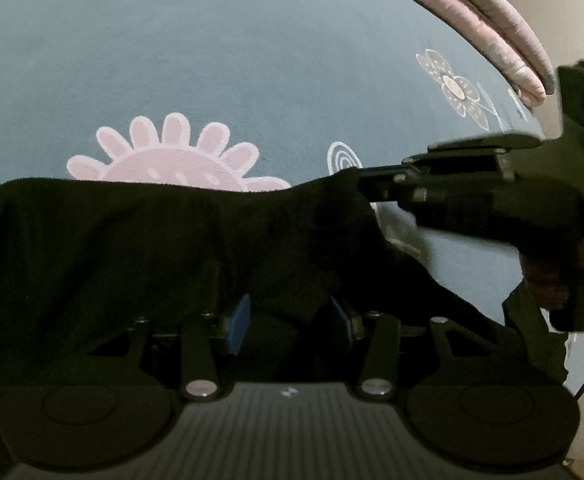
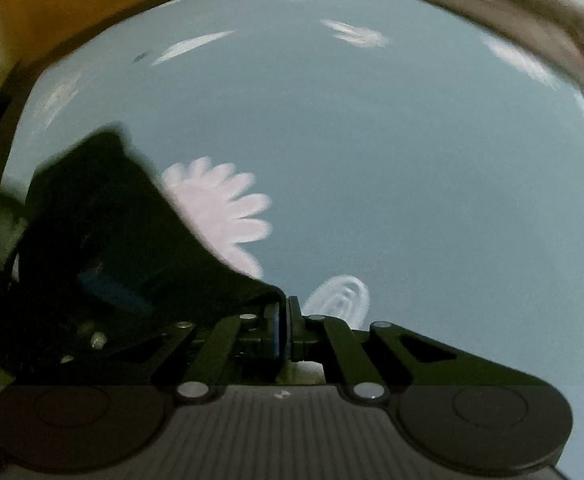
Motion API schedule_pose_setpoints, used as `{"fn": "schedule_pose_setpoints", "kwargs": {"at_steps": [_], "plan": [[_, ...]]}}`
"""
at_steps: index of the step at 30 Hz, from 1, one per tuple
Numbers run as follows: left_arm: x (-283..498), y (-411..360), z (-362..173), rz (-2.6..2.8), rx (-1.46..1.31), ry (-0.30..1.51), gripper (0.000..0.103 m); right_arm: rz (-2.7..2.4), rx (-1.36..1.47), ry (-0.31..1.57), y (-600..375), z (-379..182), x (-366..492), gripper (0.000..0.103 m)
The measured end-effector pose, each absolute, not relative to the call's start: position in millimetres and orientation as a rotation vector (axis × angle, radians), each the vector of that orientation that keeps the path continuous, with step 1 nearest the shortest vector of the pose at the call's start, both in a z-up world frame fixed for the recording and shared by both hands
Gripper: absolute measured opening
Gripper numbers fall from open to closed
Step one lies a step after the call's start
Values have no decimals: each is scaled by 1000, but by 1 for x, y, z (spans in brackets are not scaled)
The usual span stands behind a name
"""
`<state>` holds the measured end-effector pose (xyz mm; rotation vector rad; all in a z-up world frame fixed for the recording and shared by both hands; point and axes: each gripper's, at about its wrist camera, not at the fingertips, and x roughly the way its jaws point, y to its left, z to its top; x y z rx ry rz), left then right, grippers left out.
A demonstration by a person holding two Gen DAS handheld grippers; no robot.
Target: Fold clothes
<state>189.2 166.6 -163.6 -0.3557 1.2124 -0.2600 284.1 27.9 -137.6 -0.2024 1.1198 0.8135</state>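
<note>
Black garment (image 1: 172,248) fills the lower half of the left wrist view, a dark cloth stretched sideways across a grey-blue bed sheet (image 1: 252,60) printed with a big pink sun (image 1: 172,156), a white spiral (image 1: 343,157) and a pink-and-white flower (image 1: 454,86). Left tongs (image 1: 290,322) sit right under the cloth's lower part, blue pads (image 1: 241,322) standing well apart, with dark fabric lying in the gap; whether the pads actually press on it, I cannot tell. Coming in from the right, the right tongs (image 1: 366,184) meet the garment's upper right corner at its edge. A person's hand (image 1: 564,276) grips the handle behind them. A pink folded blanket (image 1: 492,28) runs along the far edge of the bed.

Over to the right wrist view, and it is blurred. Right tongs (image 2: 286,330) have their jaws drawn fully together, and an edge of the black garment (image 2: 212,272) runs straight into them, pinched there. The cloth rises up and to the left, covering most of the left tongs (image 2: 108,284), with only a blue pad peeking out. Behind, the pink sun (image 2: 228,216) and white spiral (image 2: 342,294) show on the bed sheet (image 2: 412,160).
</note>
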Motion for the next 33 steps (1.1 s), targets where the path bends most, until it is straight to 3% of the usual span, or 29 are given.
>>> {"fn": "schedule_pose_setpoints", "kwargs": {"at_steps": [5, 7, 18, 21, 23, 24, 25, 30, 33], "plan": [[189, 170, -163, -264, -376, 1212, 45, 604, 443, 1377, -24, -170, 325, 4], [191, 173, -162, -257, -403, 1223, 45, 528, 545, 1365, -39, -173, 330, 1], [194, 185, -147, -229, -369, 1200, 46, 778, 176, 1239, -17, -120, 299, 12], [196, 188, -148, -219, -360, 1205, 46, 825, 113, 1238, 0, -125, 288, 38], [196, 189, -149, -212, -354, 1202, 46, 824, 92, 1242, 5, -131, 287, 38], [196, 190, -149, -208, -351, 1201, 46, 819, 83, 1248, 6, -134, 288, 31], [197, 191, -150, -205, -347, 1200, 46, 804, 76, 1259, 3, -136, 289, 7], [198, 195, -161, -183, -340, 1208, 46, 734, 169, 1282, -29, -132, 305, 7], [198, 197, -157, -187, -346, 1204, 46, 714, 174, 1285, -43, -125, 299, 17]]}}
